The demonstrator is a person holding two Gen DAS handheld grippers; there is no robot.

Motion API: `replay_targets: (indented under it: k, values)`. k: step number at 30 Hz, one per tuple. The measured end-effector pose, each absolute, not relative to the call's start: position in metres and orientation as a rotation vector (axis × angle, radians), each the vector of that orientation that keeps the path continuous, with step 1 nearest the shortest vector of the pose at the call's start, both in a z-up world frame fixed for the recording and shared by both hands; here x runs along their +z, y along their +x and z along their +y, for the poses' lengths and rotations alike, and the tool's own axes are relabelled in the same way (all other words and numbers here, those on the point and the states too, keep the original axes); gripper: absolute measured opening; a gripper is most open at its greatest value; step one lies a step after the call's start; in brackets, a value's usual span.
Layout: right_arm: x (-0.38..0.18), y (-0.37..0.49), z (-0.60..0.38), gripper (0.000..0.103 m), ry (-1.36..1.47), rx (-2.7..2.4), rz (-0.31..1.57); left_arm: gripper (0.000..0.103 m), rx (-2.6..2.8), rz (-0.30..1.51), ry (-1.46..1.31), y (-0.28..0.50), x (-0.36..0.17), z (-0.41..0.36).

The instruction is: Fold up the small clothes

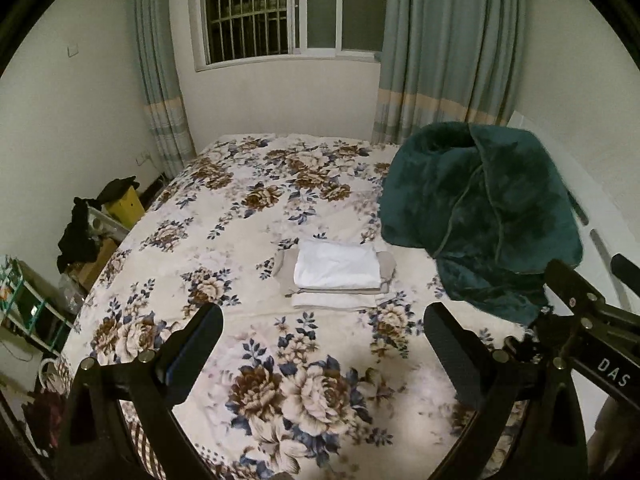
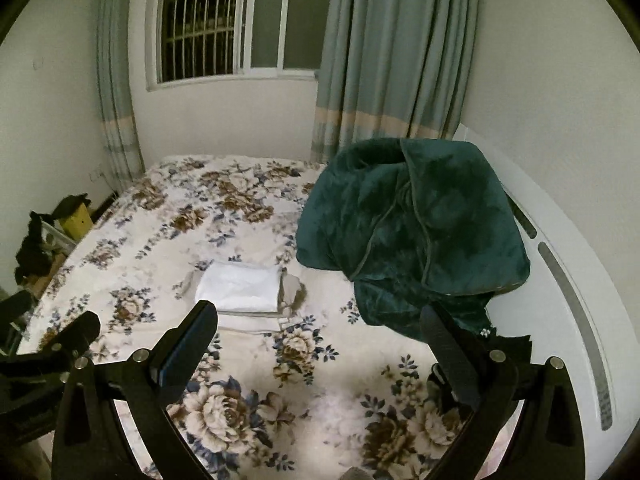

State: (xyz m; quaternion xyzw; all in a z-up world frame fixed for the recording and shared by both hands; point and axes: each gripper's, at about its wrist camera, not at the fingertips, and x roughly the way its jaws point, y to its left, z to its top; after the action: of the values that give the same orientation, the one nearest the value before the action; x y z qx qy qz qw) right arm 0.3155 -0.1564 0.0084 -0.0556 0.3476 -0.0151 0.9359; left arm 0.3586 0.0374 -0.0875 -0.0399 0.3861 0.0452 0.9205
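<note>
A small stack of folded clothes lies in the middle of the floral bed: a white piece on top, beige and cream pieces under it. It also shows in the right wrist view. My left gripper is open and empty, held above the bed short of the stack. My right gripper is open and empty, to the right of the stack, with its right finger near the edge of a dark green blanket.
The green blanket is heaped on the bed's right side against the white headboard. Clutter with a yellow box and dark cloth stands beside the bed on the left. Window and curtains are behind.
</note>
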Motion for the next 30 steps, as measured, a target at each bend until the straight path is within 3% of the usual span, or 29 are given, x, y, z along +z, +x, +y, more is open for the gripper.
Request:
replay_targets:
  k: [15,30]
  values:
    - [0.070,0.237,-0.168,0.103,-0.105,0.029,0.634,0.103,0.122,0.703,-0.092,0.305,-0.038,0.035]
    - [0.079,0.231,-0.169,0.103,-0.103,0.034,0.623,0.103,0.117,0.672,-0.087,0.291,-0.025,0.035]
